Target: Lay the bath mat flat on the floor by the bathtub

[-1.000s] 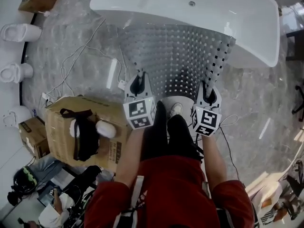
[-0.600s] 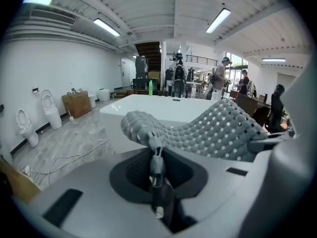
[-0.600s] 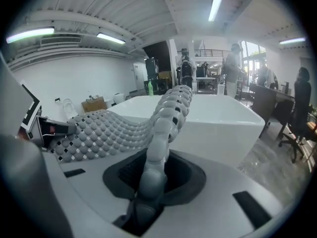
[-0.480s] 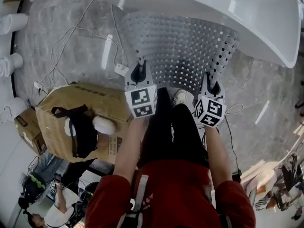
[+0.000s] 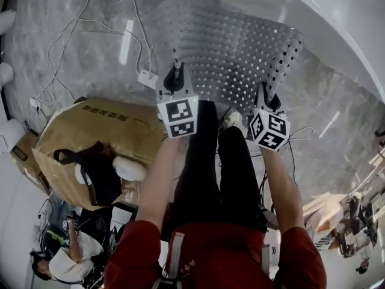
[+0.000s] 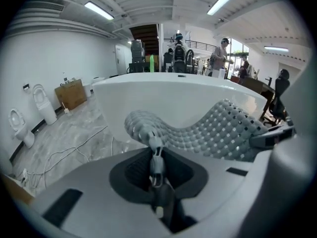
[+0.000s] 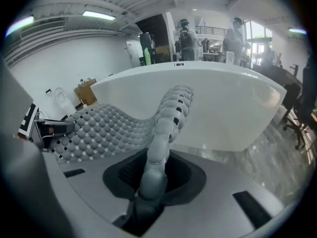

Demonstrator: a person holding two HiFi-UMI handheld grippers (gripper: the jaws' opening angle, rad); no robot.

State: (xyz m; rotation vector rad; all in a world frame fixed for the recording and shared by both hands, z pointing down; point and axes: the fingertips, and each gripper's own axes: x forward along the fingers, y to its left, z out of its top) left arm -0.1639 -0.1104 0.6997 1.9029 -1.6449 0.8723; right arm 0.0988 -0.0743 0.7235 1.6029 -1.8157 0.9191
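Between the two grippers, above the marble floor [image 5: 72,59] and in front of the white bathtub [image 5: 337,17], the grey bath mat [image 5: 228,53] is held up by its two near corners. The left gripper [image 5: 174,71] is clenched on the left corner: in the left gripper view a thin fold of the mat is seen pinched between the closed jaws. The right gripper [image 5: 266,95] is clamped on the right corner, where a thicker roll of the studded mat is squeezed between its jaws. The mat is not lying flat. It sags in the middle between the two grips, and its right edge is curled over (the square holes show dark there). Whether its far edge touches the floor cannot be told. In both gripper views the side of the bathtub is seen just beyond the mat. The person's black trouser legs [image 5: 210,161] and a light shoe [image 5: 231,118] are seen below the near edge of the mat. To the left a cardboard box [image 5: 102,131] stands on the floor, with white cables [image 5: 90,26] trailing beside it.
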